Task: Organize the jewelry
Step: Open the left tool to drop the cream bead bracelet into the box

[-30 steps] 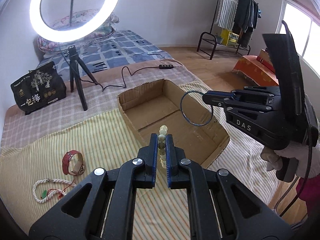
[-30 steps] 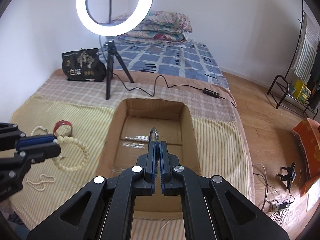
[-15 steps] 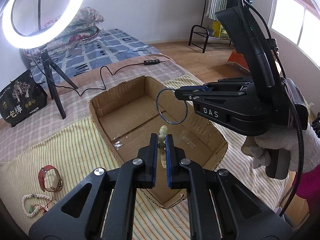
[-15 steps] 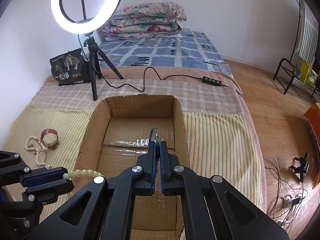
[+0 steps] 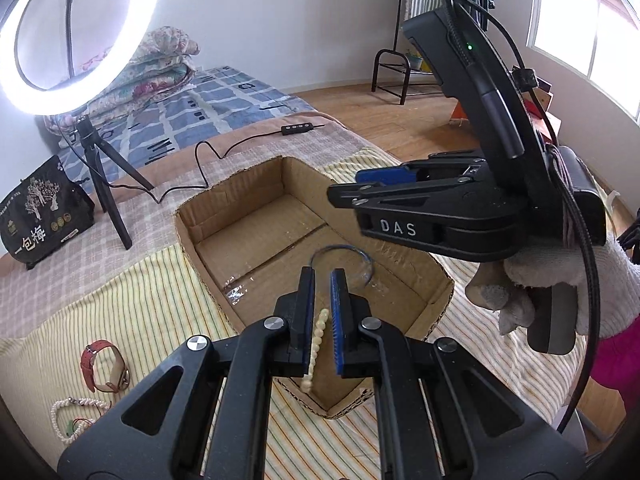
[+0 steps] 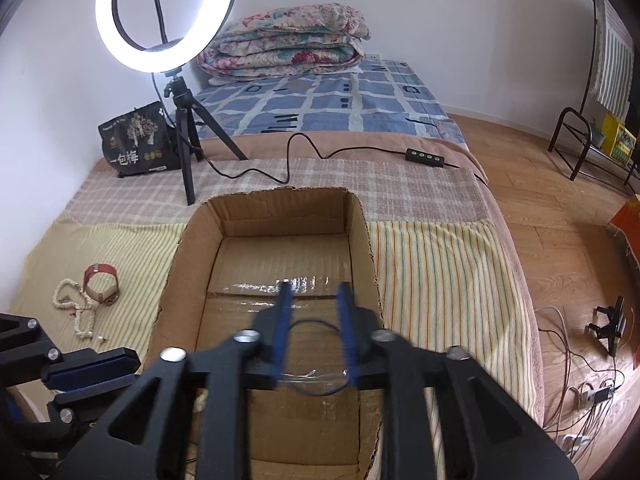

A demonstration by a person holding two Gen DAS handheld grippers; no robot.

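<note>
An open cardboard box (image 5: 184, 224) (image 6: 176, 264) lies on the striped cloth. My left gripper (image 5: 322, 280) (image 6: 128, 376) hangs over the box's near corner, shut on a cream bead bracelet (image 5: 316, 344) that dangles between its pads. My right gripper (image 6: 314, 288) (image 5: 348, 186) is above the middle of the box. Its jaws are opening and nothing is pressed between them. A thin dark hoop bangle (image 6: 312, 360) (image 5: 340, 250) is free of the pads, low inside the box. A red strap watch (image 5: 104, 364) (image 6: 102, 282) and a white bead necklace (image 5: 68, 412) (image 6: 72, 304) lie on the cloth left of the box.
Behind the box stand a ring light on a tripod (image 6: 184, 152), a black bag (image 6: 136, 140) and a cable with a remote (image 6: 424, 158). A folded quilt (image 6: 284, 44) sits at the far wall. The bed edge drops to wooden floor (image 6: 560, 208) on the right.
The right gripper's jaws have parted and the hoop bangle has dropped out of them into the box. Both grippers came down over the box. The bead bracelet hangs lower between the left pads.
</note>
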